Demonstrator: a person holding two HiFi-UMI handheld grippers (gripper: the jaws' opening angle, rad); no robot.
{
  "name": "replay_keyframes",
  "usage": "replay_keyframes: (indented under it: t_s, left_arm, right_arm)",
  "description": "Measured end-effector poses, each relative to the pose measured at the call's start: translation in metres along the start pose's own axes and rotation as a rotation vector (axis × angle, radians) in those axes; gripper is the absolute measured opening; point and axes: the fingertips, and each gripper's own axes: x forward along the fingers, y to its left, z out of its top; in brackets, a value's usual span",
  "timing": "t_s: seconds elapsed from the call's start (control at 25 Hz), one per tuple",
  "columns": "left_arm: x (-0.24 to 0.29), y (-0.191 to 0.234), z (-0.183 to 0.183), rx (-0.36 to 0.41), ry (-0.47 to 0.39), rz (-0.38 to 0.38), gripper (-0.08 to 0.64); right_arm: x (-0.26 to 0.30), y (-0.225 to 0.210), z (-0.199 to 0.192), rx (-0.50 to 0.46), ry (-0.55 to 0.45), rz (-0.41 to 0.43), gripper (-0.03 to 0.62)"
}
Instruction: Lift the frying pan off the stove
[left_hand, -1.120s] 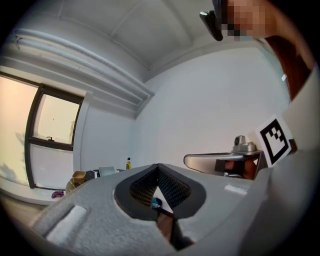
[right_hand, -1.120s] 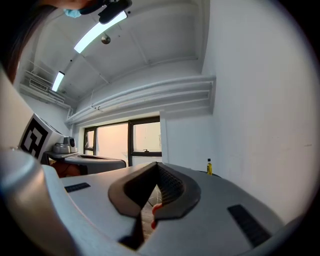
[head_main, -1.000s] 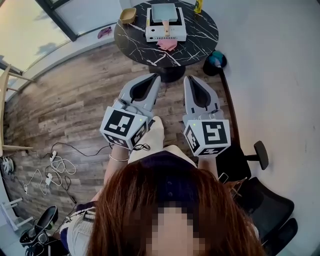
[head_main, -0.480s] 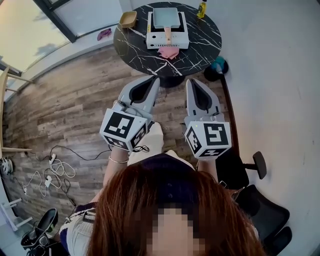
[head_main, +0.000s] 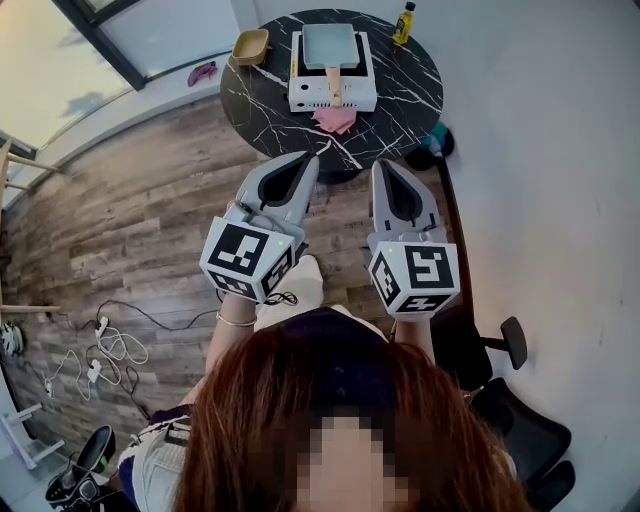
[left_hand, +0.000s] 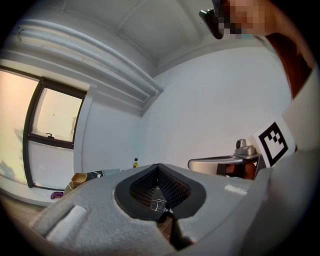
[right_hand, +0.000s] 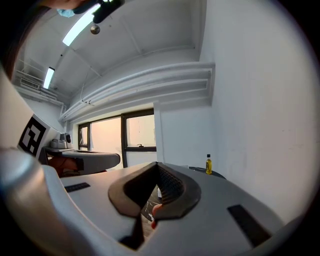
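A square grey frying pan (head_main: 329, 42) sits on a white stove (head_main: 332, 92), its wooden handle (head_main: 335, 80) pointing toward me. Both stand on a round black marble table (head_main: 400, 90) at the top of the head view. My left gripper (head_main: 312, 155) and right gripper (head_main: 383, 162) are held side by side over the wooden floor, short of the table's near edge. Both are shut with nothing between the jaws. In the left gripper view the jaws (left_hand: 159, 165) meet at the tips, as do those in the right gripper view (right_hand: 157, 164). The pan is barely visible in either.
A pink cloth (head_main: 335, 119) lies in front of the stove. A wooden bowl (head_main: 251, 45) stands at the table's left and a yellow bottle (head_main: 403, 22) at its far right. A black office chair (head_main: 510, 400) is at my right, and cables (head_main: 100, 345) lie on the floor to the left.
The table and stove have slid slightly lower and left in the head view as the person draws nearer. Both grippers keep the same pose and stay shut.
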Motion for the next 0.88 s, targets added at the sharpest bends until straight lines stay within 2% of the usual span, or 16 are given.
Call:
replay_keyframes:
  t_s: [0.88]
  left_arm:
    - [0.046, 0.092, 0.011, -0.024, -0.015, -0.016, 0.012]
  right_arm:
    - [0.100, -0.001, 0.008, -0.018, 0.059, -0.030, 0.009]
